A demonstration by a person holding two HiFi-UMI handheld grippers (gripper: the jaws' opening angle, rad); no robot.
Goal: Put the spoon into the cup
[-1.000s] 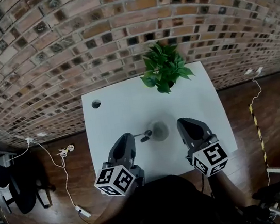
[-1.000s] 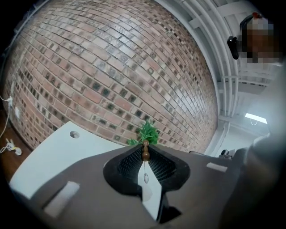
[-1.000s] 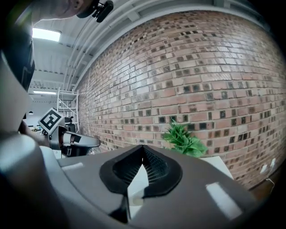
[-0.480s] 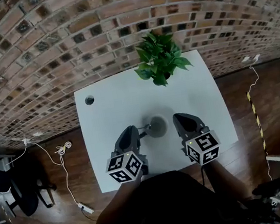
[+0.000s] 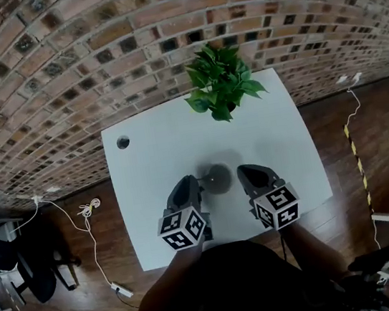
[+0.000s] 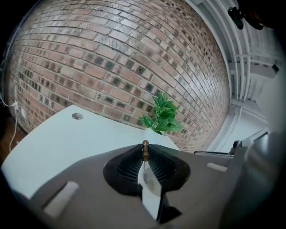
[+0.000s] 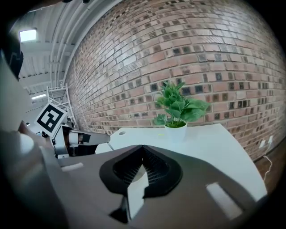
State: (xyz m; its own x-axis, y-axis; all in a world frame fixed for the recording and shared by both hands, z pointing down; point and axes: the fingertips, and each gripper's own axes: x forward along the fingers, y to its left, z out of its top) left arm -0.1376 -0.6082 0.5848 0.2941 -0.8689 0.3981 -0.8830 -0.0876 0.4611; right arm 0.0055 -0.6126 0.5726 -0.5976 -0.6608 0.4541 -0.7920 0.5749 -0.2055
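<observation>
The left gripper (image 5: 189, 185) is clamped on a slim spoon with a brown knobbed handle end (image 6: 145, 147); the knob pokes up between its ribbed black pads, and the pale oval lower in the gap may be the spoon's bowl, though it is blurred. The round grey cup (image 5: 217, 178) stands on the white rectangular table (image 5: 148, 161), just between the two grippers' tips. The right gripper (image 5: 245, 172) has its jaws together, holding nothing. A leafy green plant in a white pot (image 5: 222, 90) sits by the brick wall (image 5: 80, 67).
</observation>
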